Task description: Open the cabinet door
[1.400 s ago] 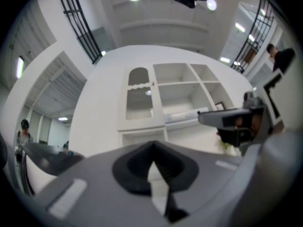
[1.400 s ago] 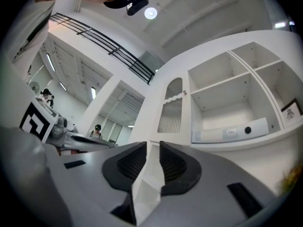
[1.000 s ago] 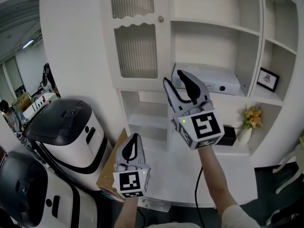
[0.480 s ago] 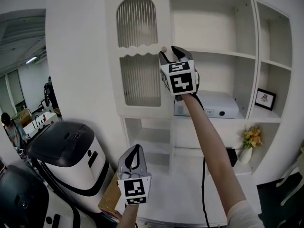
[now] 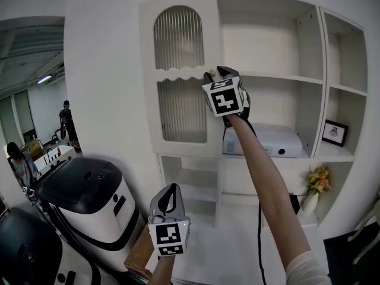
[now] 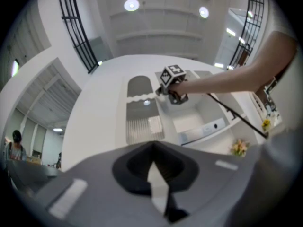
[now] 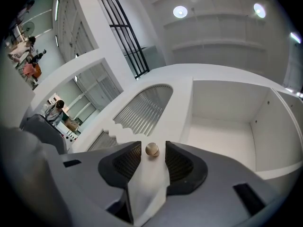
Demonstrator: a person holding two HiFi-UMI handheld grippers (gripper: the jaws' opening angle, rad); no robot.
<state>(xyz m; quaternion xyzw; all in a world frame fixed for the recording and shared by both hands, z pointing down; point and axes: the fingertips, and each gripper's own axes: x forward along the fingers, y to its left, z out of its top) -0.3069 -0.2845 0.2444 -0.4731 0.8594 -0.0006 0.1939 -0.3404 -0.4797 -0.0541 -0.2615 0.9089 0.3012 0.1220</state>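
Observation:
The white cabinet door (image 5: 181,108) has ribbed glass panels and stands closed. Its small round knob (image 5: 211,73) is on the right edge. My right gripper (image 5: 217,73) is raised to the knob. In the right gripper view the knob (image 7: 152,149) sits between the two dark pads with a gap on each side, and the jaws are closing on it. My left gripper (image 5: 171,190) hangs low in front of the lower shelves, its tips together and nothing in them. In the left gripper view the door (image 6: 142,112) is far ahead.
Open shelves to the door's right hold a white box (image 5: 267,141) and a framed picture (image 5: 333,132); flowers (image 5: 316,183) stand lower down. Black-and-white machines (image 5: 89,200) and a cardboard box (image 5: 139,251) sit at lower left. People stand in the far left room.
My right gripper has risen from chest height to the door knob and now straddles it. My left gripper has come up a little.

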